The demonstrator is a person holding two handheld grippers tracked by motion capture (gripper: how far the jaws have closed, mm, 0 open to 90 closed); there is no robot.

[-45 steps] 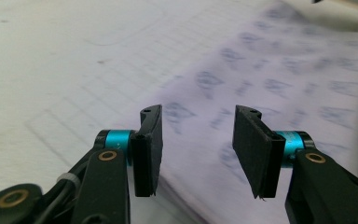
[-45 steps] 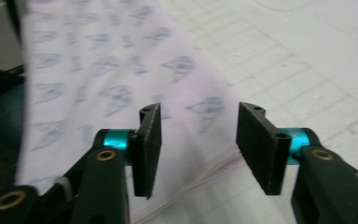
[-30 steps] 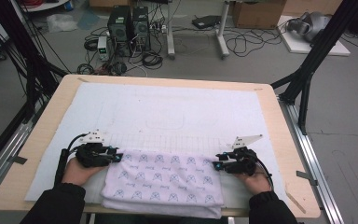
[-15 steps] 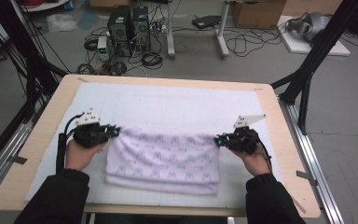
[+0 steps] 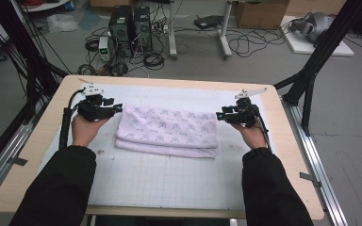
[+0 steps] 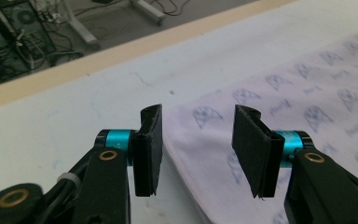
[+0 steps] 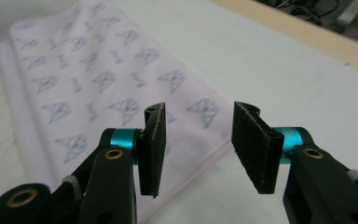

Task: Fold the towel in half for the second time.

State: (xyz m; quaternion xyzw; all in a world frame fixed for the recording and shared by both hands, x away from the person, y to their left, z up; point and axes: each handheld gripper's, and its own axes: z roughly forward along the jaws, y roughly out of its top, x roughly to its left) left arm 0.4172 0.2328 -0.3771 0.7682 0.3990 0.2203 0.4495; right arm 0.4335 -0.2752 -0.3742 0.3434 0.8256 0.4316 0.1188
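Towel (image 5: pixel 167 131) lies folded mid-table (image 5: pixel 37 141), left gripper (image 5: pixel 115 108) and right gripper (image 5: pixel 221 115) at its ends, jaws wide and empty; a snagged edge could likely undo the fold

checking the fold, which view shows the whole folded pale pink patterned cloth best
The high view: the folded pale pink patterned cloth lies whole between both grippers, every edge visible. The left gripper view shows one end beyond open jaws; the right gripper view shows the other end, its stacked edges close up.
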